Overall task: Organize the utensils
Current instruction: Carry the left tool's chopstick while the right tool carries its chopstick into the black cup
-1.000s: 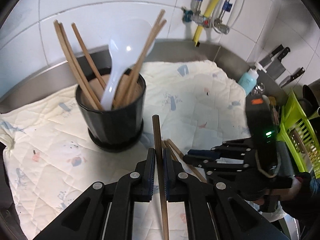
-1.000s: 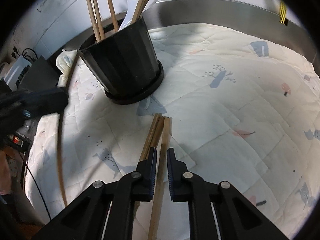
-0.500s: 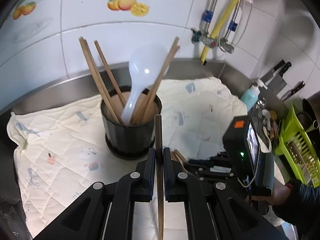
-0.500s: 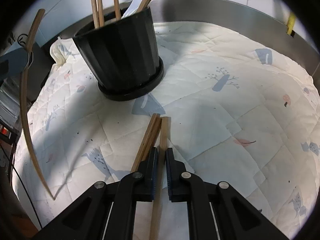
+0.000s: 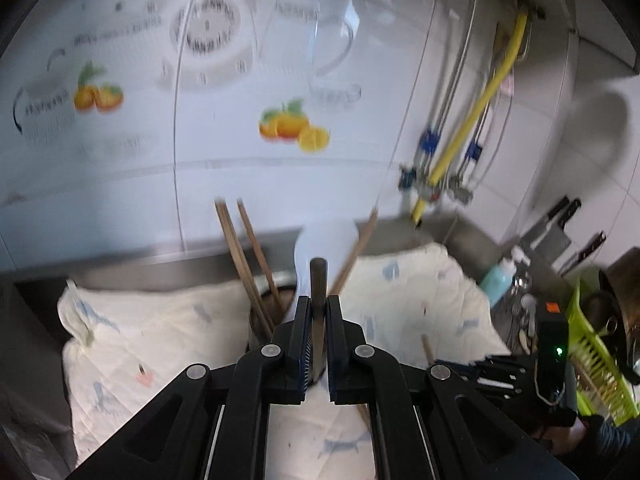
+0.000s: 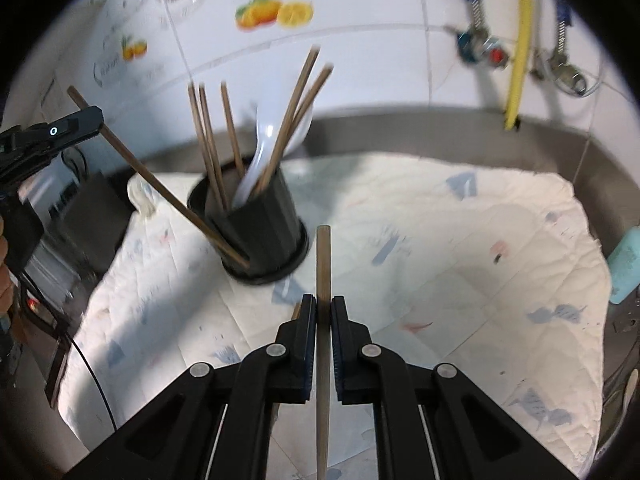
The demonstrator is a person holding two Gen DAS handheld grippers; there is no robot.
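While both hands hold sticks up in the air, the step looks like carrying them to the pot. Close by, the right gripper [image 6: 323,322] pinches one chopstick [image 6: 322,264] tight. The left gripper [image 5: 318,336] pinches another chopstick [image 5: 319,280]; in the right view it hangs at nine o'clock with its tip by the pot's foot. Farther off, at eleven o'clock, the black pot [image 6: 260,224] stands on the quilted cloth [image 6: 460,240]. Inside I count five chopsticks and one white spoon [image 6: 276,136]. Next, I think each tip must swing up over the rim and drop in.
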